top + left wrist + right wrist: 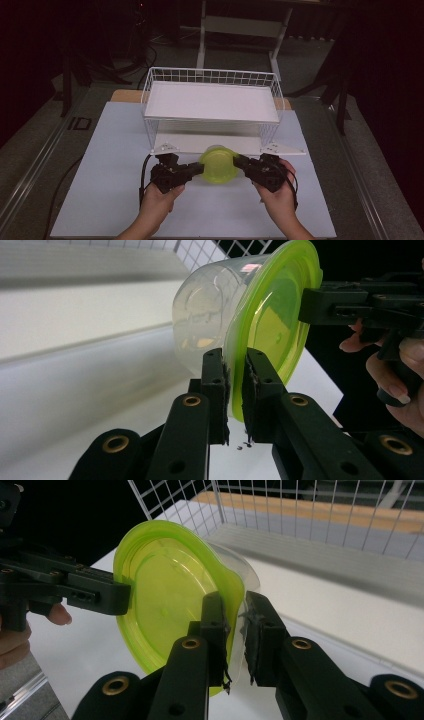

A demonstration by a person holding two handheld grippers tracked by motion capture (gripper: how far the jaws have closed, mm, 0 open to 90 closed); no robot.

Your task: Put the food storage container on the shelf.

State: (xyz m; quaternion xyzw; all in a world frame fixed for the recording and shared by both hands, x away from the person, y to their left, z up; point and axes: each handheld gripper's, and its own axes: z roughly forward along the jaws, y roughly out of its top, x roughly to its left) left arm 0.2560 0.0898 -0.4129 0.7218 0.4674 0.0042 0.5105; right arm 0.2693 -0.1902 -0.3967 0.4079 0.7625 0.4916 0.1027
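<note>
A clear round container (218,165) with a yellow-green lid hangs above the table in front of the wire rack, held from both sides. My left gripper (200,169) is shut on the left edge of its lid, and my right gripper (237,161) is shut on the right edge. In the left gripper view the jaws (235,357) pinch the green lid rim (275,320), with the clear tub behind it and the right gripper (310,305) on the far rim. In the right gripper view the jaws (234,602) clamp the lid (165,590), and the left gripper (120,597) grips the opposite edge.
A white two-tier wire rack (210,75) stands just behind the container, with a flat upper shelf (210,102) and a lower shelf beneath. A white table top (115,150) lies under both hands. Dark floor and a desk frame lie beyond.
</note>
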